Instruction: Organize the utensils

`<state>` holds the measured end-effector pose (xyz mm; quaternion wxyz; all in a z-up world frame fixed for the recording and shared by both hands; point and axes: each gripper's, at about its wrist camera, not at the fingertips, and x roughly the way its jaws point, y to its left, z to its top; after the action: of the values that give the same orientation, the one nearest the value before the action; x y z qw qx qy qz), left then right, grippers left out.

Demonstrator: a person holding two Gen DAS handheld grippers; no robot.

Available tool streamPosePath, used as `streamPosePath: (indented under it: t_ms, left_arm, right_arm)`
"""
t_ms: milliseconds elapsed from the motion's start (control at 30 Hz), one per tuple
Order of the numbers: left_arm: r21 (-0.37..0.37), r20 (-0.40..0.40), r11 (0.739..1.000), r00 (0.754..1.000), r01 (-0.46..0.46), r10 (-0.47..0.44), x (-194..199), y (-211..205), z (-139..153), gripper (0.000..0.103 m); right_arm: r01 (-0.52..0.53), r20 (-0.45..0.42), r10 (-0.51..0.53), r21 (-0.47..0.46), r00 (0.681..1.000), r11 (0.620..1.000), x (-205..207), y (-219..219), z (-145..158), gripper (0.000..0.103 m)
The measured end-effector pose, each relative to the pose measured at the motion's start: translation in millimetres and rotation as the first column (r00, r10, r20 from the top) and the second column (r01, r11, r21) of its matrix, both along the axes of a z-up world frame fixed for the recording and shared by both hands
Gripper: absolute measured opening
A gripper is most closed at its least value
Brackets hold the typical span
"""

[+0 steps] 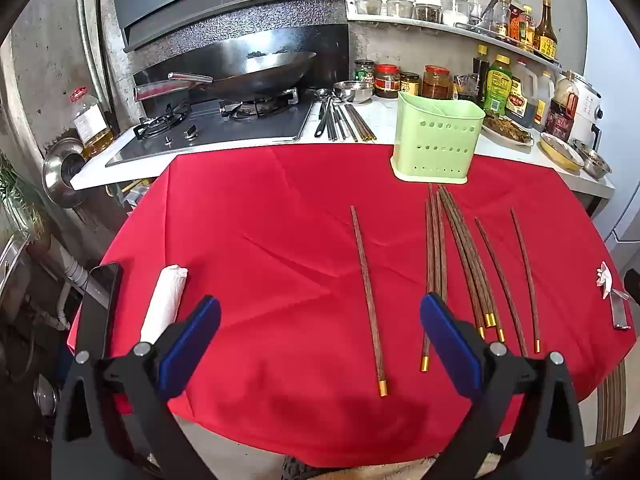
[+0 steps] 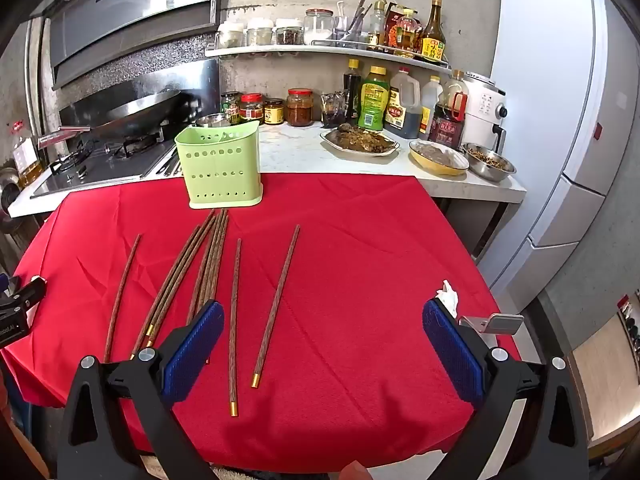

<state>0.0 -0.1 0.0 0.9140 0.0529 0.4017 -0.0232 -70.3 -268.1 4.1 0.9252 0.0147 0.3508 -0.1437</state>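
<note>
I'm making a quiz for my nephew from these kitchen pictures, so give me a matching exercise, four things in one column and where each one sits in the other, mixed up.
Things:
1. green utensil holder
2. wok
3. phone
4. wooden chopsticks

Places:
A. on the gas stove
B. lying loose on the red cloth, in front of the holder
C. at the far edge of the red cloth, next to the counter
D. at the left edge of the red cloth, beside a white roll

Pairs: 1-C, 2-A, 3-D, 4-B
</note>
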Motion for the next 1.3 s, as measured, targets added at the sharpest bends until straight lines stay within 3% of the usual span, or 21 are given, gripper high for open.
streamPosePath:
  t_ms: [1300]
  left_arm:
    - [0.006,0.001,1.000,1.000,-0.002,0.002,0.5,12.5,-3.0,0.097]
  right_arm:
    - [0.000,-0.003,0.001,0.005,1.000,1.000,1.0,-1.1,-1.1,0.098]
